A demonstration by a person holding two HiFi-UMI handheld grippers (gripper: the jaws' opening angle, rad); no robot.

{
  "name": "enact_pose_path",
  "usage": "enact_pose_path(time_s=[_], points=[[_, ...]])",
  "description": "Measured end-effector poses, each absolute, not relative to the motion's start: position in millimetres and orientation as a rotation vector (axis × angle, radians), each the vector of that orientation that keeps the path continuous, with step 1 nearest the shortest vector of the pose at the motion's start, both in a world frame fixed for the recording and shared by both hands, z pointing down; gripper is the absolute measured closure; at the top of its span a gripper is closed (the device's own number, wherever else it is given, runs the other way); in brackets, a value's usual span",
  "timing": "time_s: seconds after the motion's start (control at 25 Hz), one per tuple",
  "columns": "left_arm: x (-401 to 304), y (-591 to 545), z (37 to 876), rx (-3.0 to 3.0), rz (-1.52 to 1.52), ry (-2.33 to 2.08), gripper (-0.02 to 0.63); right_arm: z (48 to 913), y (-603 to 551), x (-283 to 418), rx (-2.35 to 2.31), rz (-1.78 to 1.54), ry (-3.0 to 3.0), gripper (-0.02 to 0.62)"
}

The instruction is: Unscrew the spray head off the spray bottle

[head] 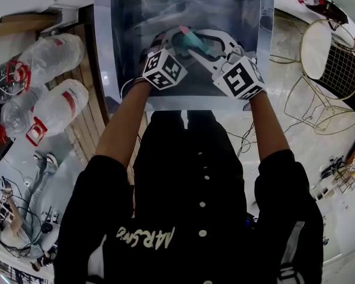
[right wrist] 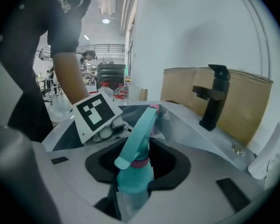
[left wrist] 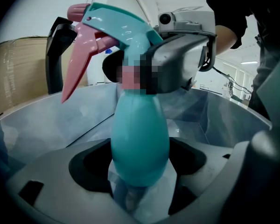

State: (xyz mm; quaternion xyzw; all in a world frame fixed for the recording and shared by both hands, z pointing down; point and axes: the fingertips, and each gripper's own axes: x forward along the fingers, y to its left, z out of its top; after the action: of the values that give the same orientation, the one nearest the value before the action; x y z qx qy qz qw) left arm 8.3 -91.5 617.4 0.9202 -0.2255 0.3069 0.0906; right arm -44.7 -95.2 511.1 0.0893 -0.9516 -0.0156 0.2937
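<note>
1. Teal spray bottle [left wrist: 140, 143] is clamped by its belly between the jaws of the left tool [left wrist: 140, 166].
2. Its neck, at the pink collar [right wrist: 140, 163] under the spray head [right wrist: 139, 129], is gripped by the right tool [right wrist: 136, 177].
3. The bottle is held over the steel sink [head: 130, 16].
4. A black faucet [right wrist: 213, 97] is seen beyond, at the sink's rim.

A stainless steel sink [head: 121, 52] is the reference point. A black faucet [right wrist: 213, 97] stands on its rim, backed by a cardboard sheet [right wrist: 252, 106] and a white wall [right wrist: 191, 27]. Large clear water jugs [head: 59, 108] lie left of the sink. Gold wire-frame furniture [head: 328, 58] stands right of it on a pale glossy floor [head: 337, 218]. A ceiling light [right wrist: 105, 20] is lit in the hall beyond.
</note>
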Motion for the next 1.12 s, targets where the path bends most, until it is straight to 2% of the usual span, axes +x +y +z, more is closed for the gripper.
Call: enact_pose_path(time_s=[0.6, 0.84, 1.12], points=[[8, -92, 617, 2.737, 0.918, -0.665, 0.221, 482, -103, -45, 0.260, -0.013, -2.647, 0.439], [7, -89, 618, 2.751, 0.945, -0.666, 0.221, 445, -100, -36, 0.283, -0.041, -2.701, 0.439], [6, -89, 609, 2.759, 0.901, -0.719, 0.210, 394, -111, -26, 0.485, 0.101, -2.877, 0.439]])
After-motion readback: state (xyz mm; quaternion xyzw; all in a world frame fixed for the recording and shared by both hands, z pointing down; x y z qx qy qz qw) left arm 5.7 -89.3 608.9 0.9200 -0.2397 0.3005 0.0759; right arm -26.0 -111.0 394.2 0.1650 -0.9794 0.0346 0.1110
